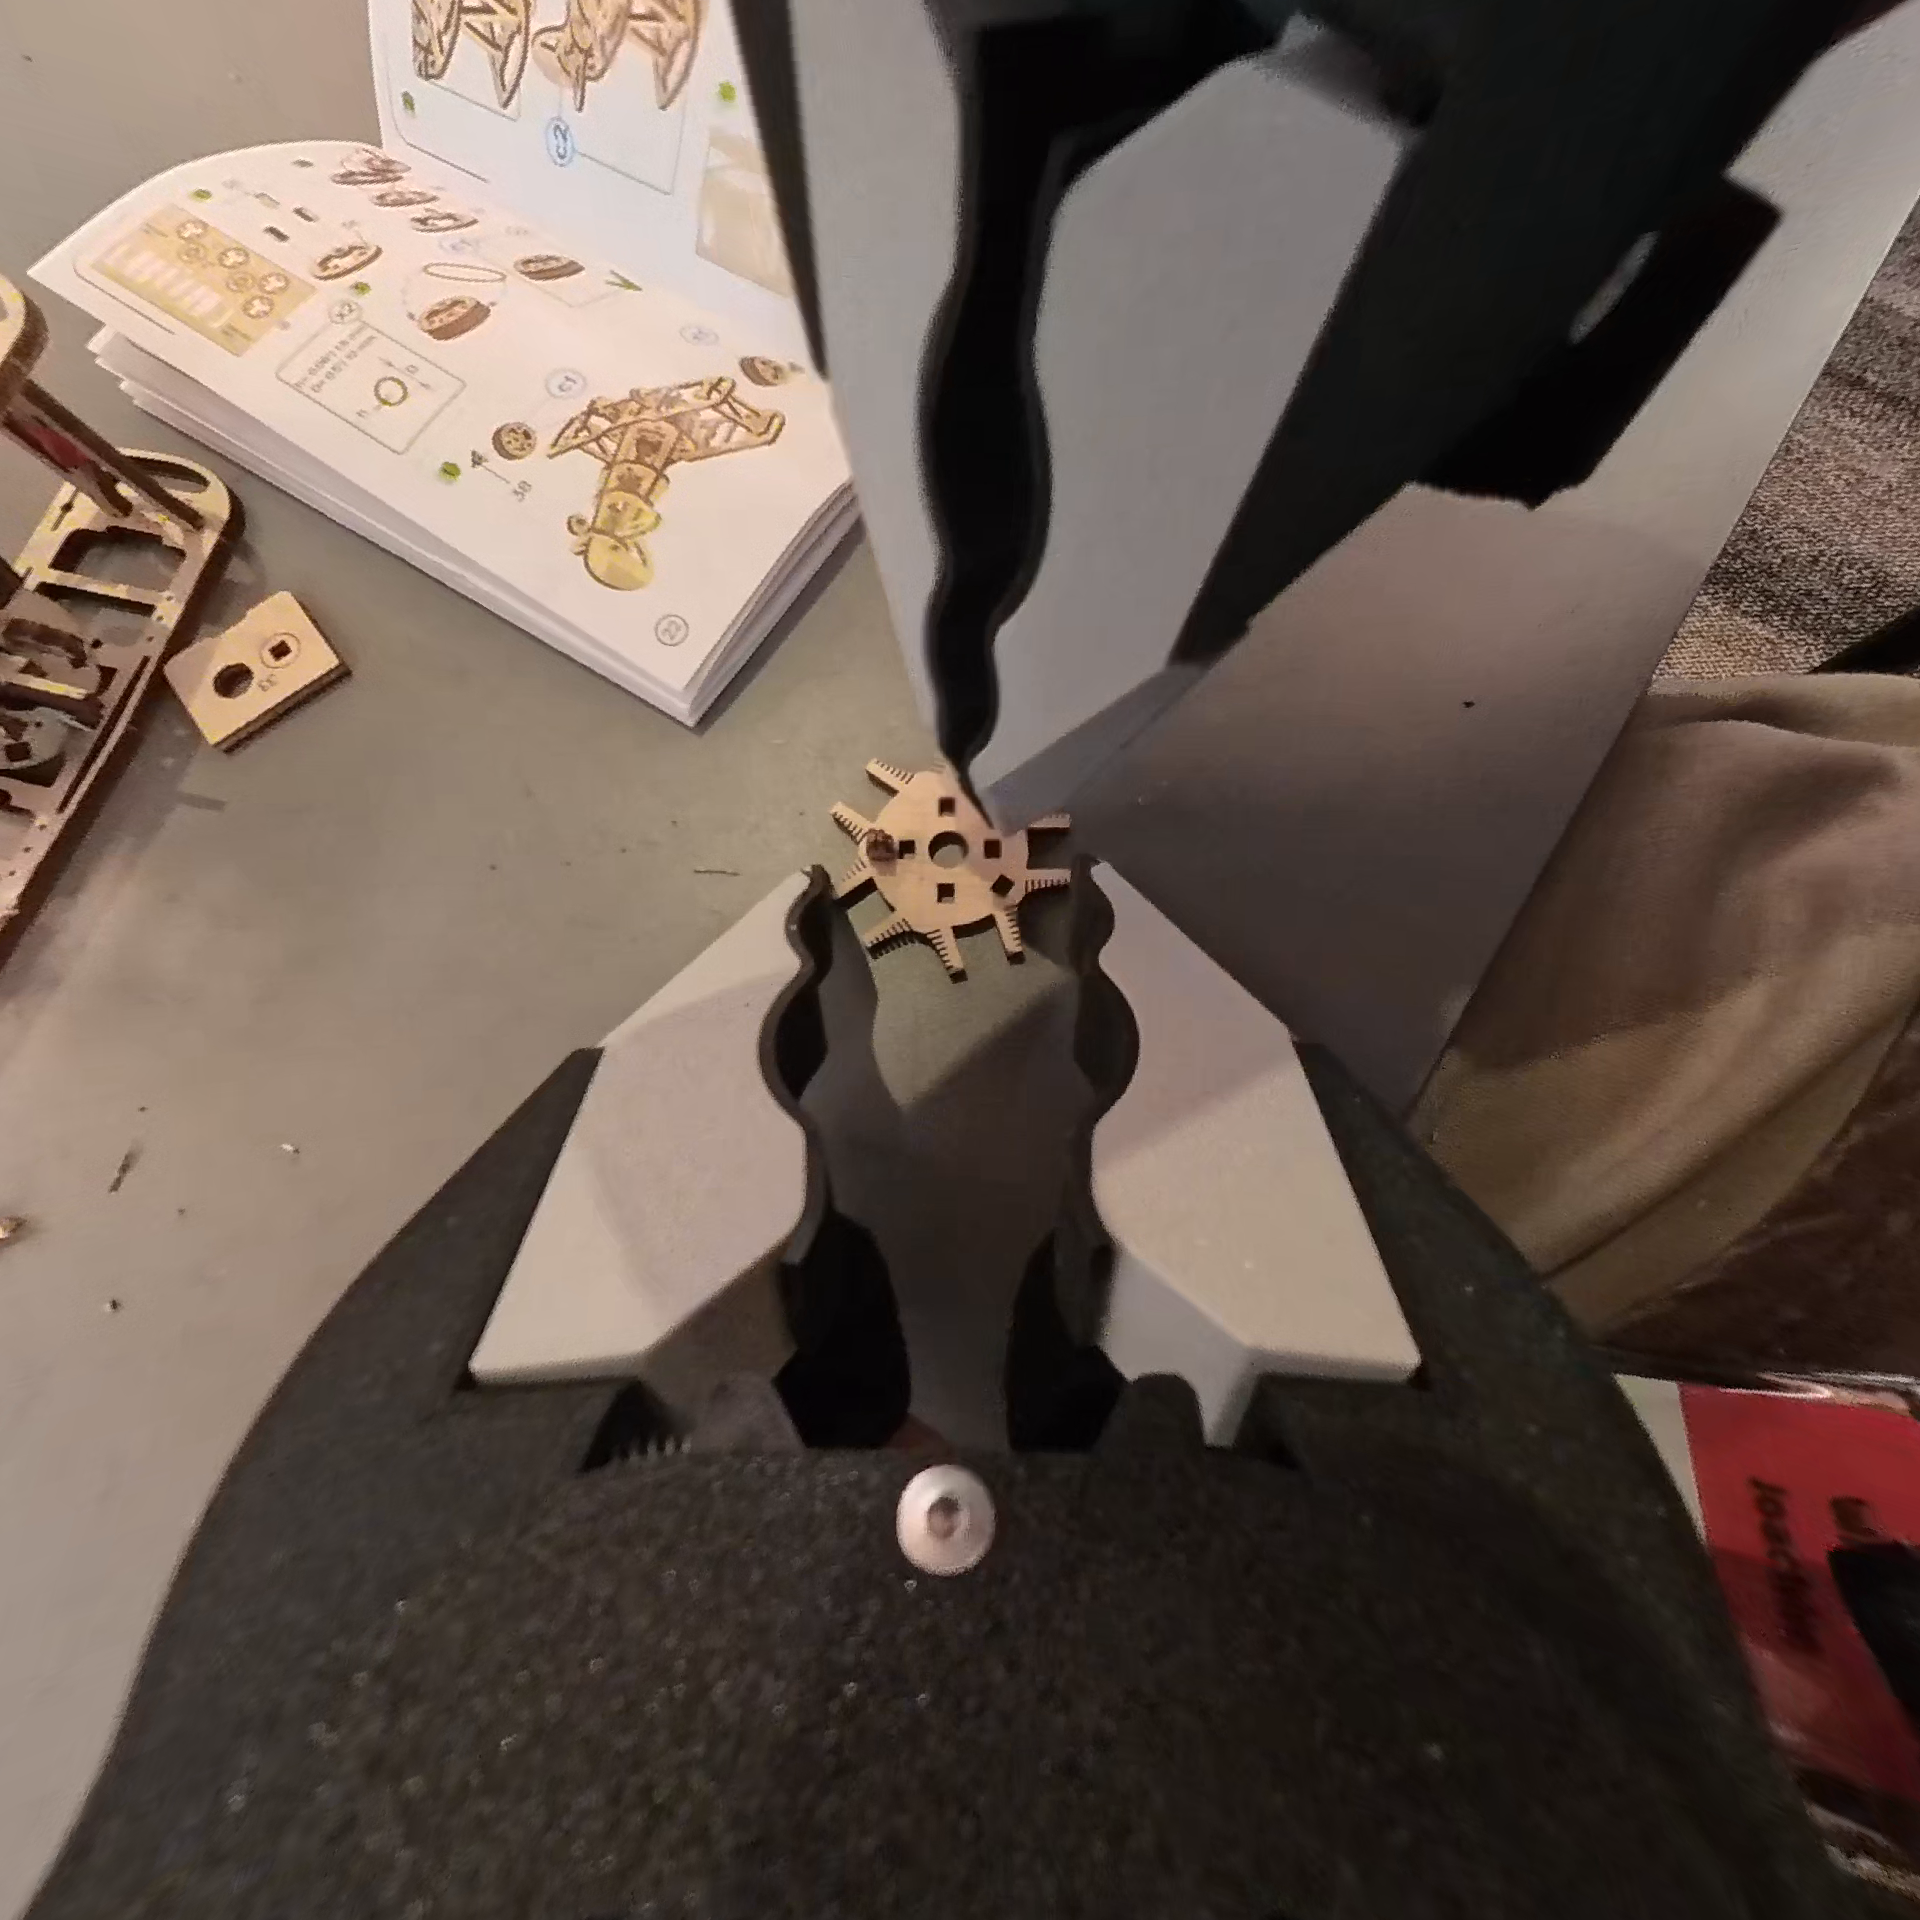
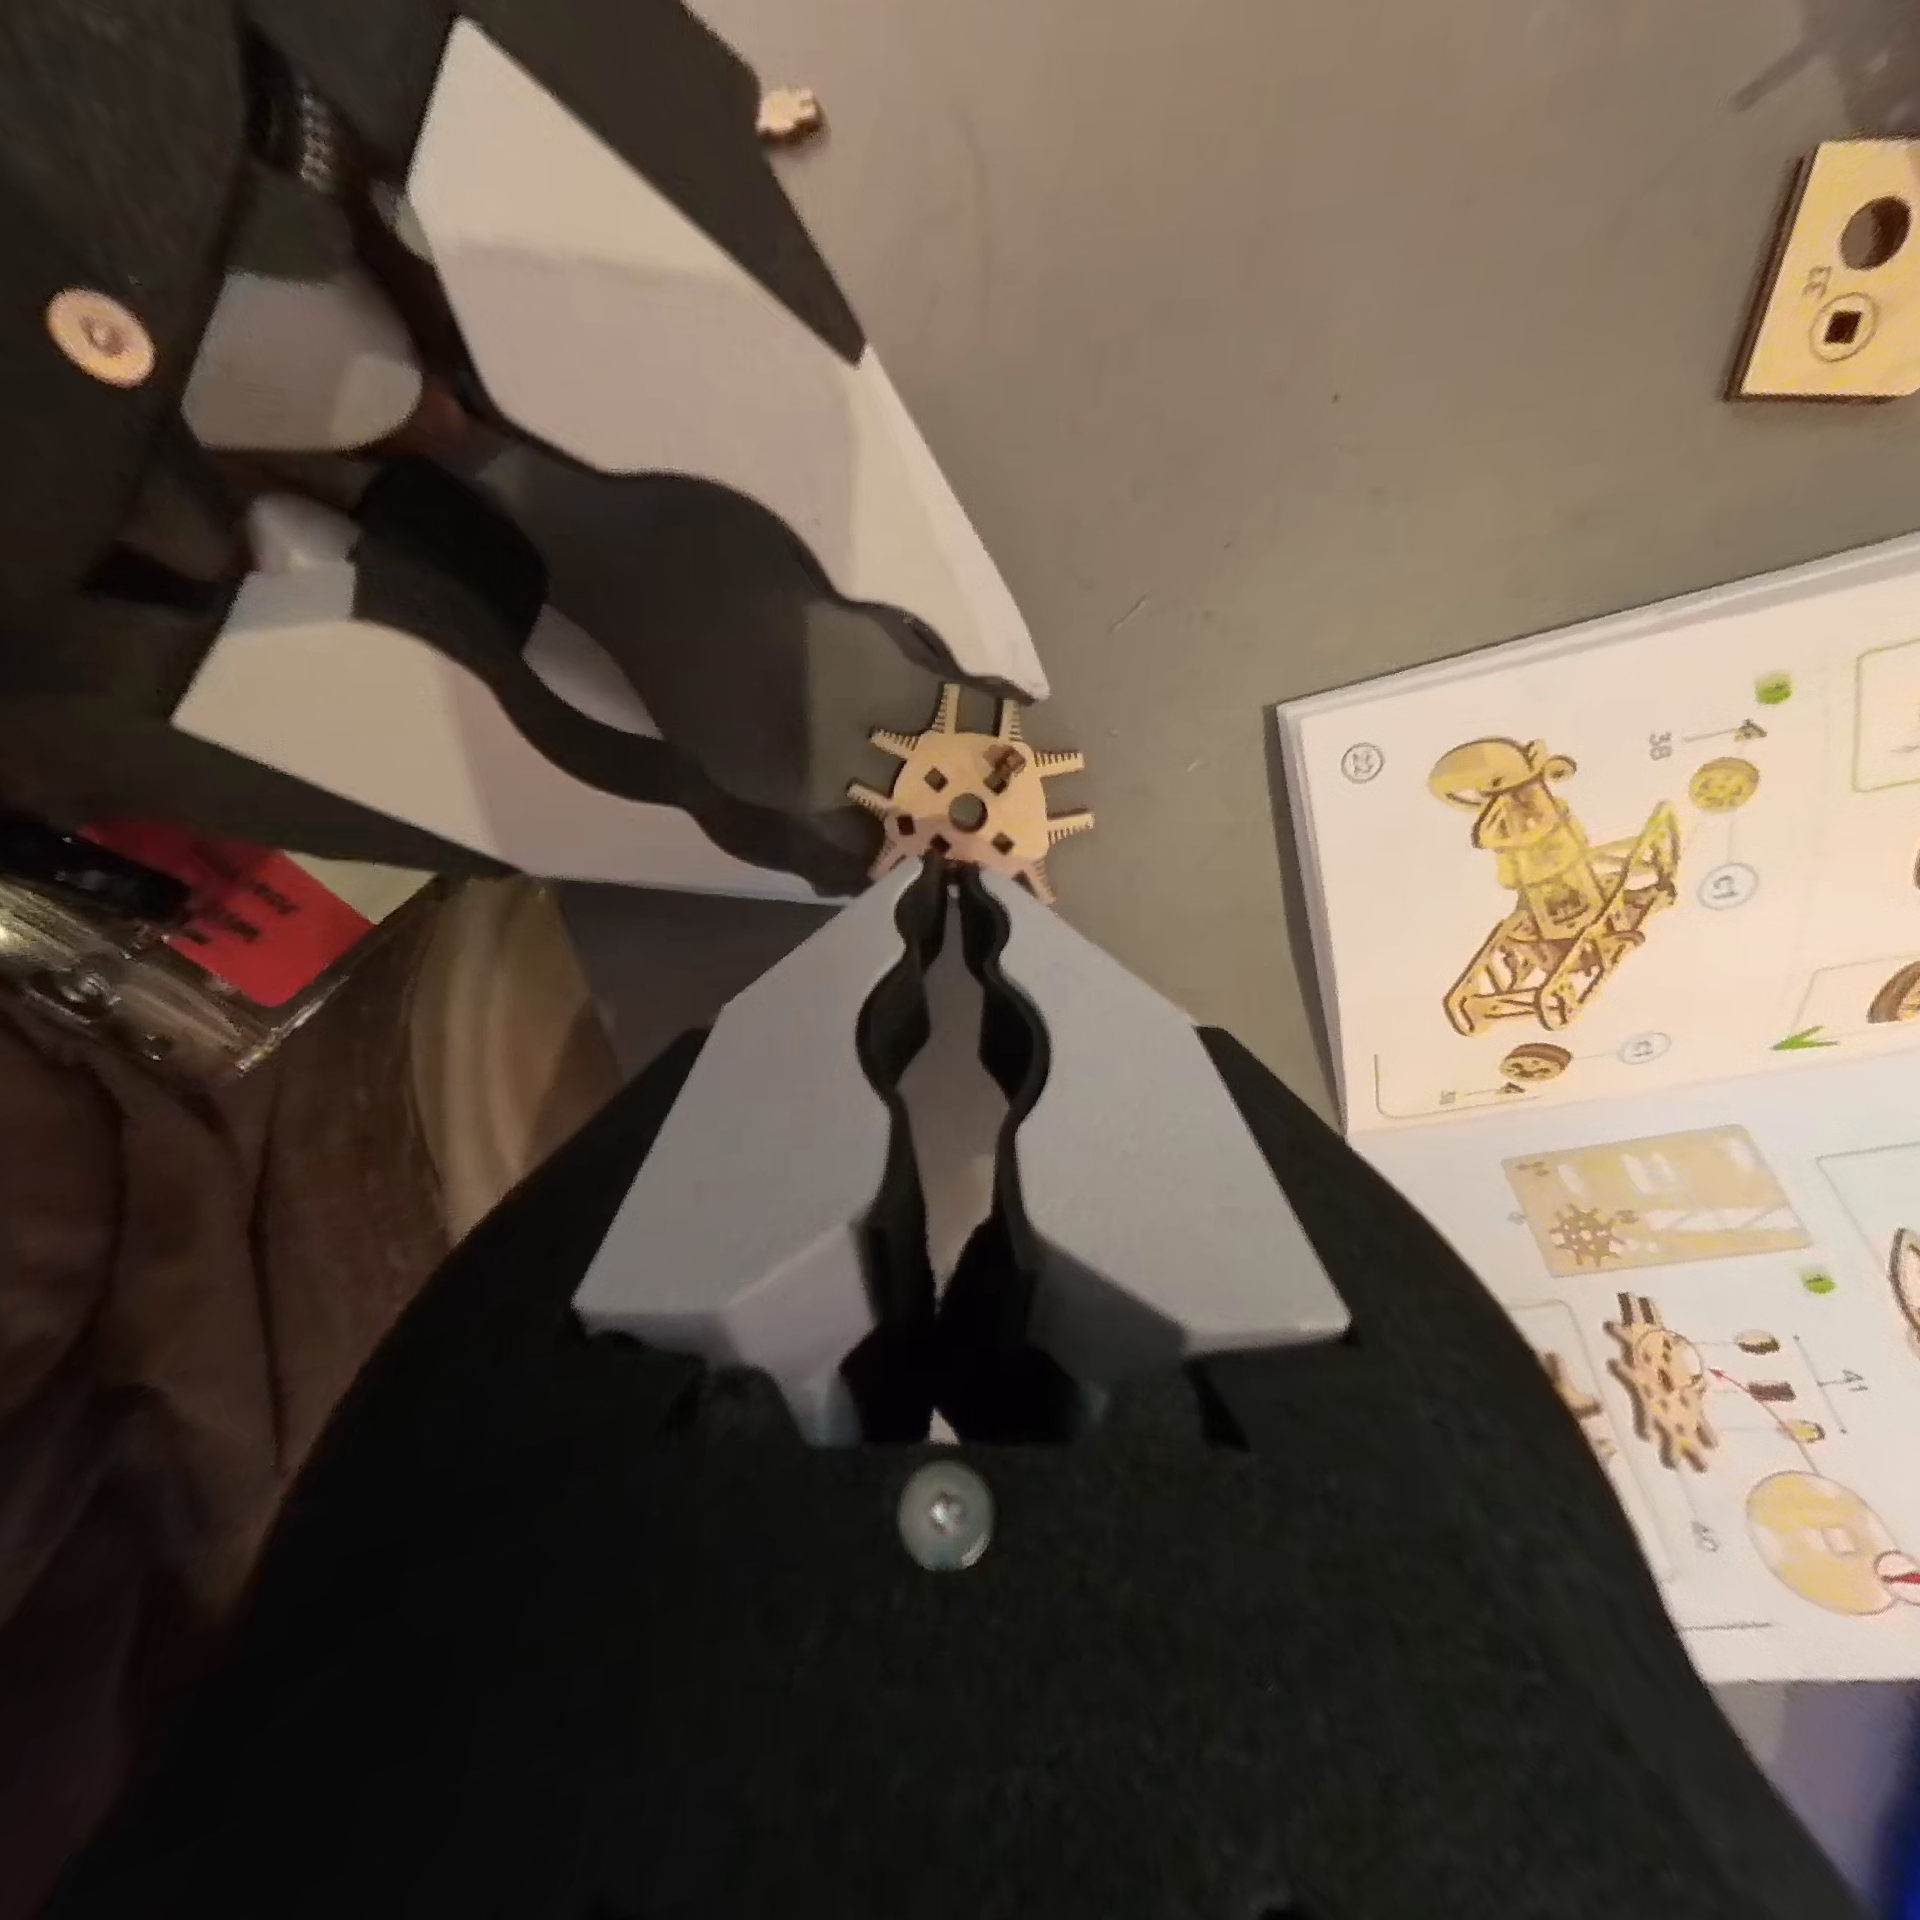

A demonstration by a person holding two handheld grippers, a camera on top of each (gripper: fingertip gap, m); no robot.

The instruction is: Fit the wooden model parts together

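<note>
A small wooden hub [image 1: 951, 883] with toothed spokes, a round centre hole and several square holes sits between my left gripper's [image 1: 948, 888] fingertips, which clamp it across its spokes just above the grey table. One short dark peg [image 1: 881, 847] stands in a square hole. My right gripper [image 1: 966, 784] comes down from above, its tips pinched together at another square hole. In the right wrist view my right gripper [image 2: 940, 868] is nearly closed at the hub's [image 2: 977, 805] near edge, with something small and dark between the tips. The left gripper [image 2: 940, 779] reaches in from the upper left.
An open instruction booklet [image 1: 468, 395] lies at the back left; it also shows in the right wrist view [image 2: 1610, 935]. A small wooden plate with two holes [image 1: 260, 670] and a punched-out wooden sheet [image 1: 83, 644] lie left. A red object [image 1: 1808, 1558] and brown fabric [image 1: 1662, 987] are at the right.
</note>
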